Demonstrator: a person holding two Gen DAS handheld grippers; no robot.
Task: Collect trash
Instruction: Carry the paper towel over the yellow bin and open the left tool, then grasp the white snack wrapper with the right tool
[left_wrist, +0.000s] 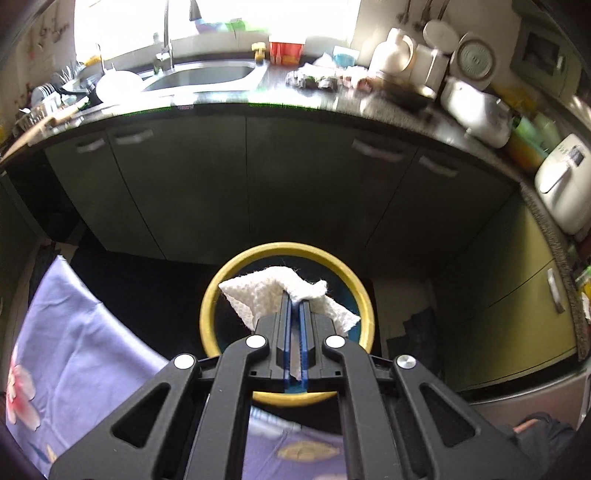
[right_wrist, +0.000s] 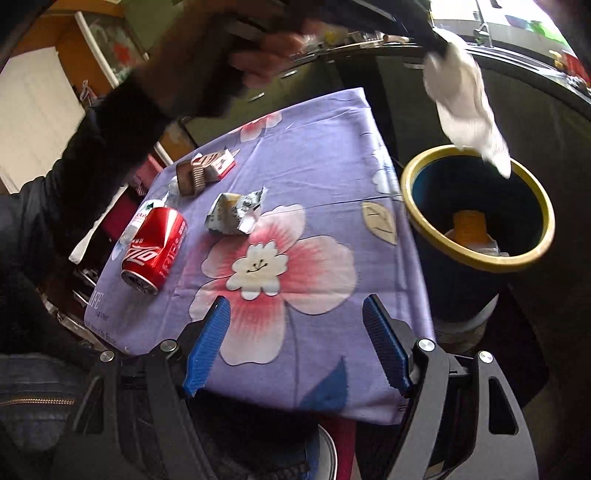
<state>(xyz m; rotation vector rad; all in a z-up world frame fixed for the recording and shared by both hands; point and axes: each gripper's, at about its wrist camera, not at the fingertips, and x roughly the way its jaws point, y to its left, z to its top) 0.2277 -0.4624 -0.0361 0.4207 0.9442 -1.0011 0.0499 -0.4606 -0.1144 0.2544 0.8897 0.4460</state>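
Note:
My left gripper (left_wrist: 294, 301) is shut on a white paper towel (left_wrist: 266, 291) and holds it above the yellow-rimmed bin (left_wrist: 212, 295). In the right wrist view the towel (right_wrist: 461, 99) hangs over the bin (right_wrist: 532, 254), which holds some trash. My right gripper (right_wrist: 297, 306) is open and empty above the purple flowered tablecloth (right_wrist: 317, 147). On the cloth lie a red can (right_wrist: 155, 247) on its side, a crumpled wrapper (right_wrist: 236, 212) and a small opened carton (right_wrist: 205, 171).
A plastic bottle (right_wrist: 142, 218) lies behind the can. Dark cabinets (left_wrist: 221, 184) and a counter with a sink (left_wrist: 207, 75) and appliances stand beyond the bin. The person's arm (right_wrist: 110, 147) reaches across the table's far left.

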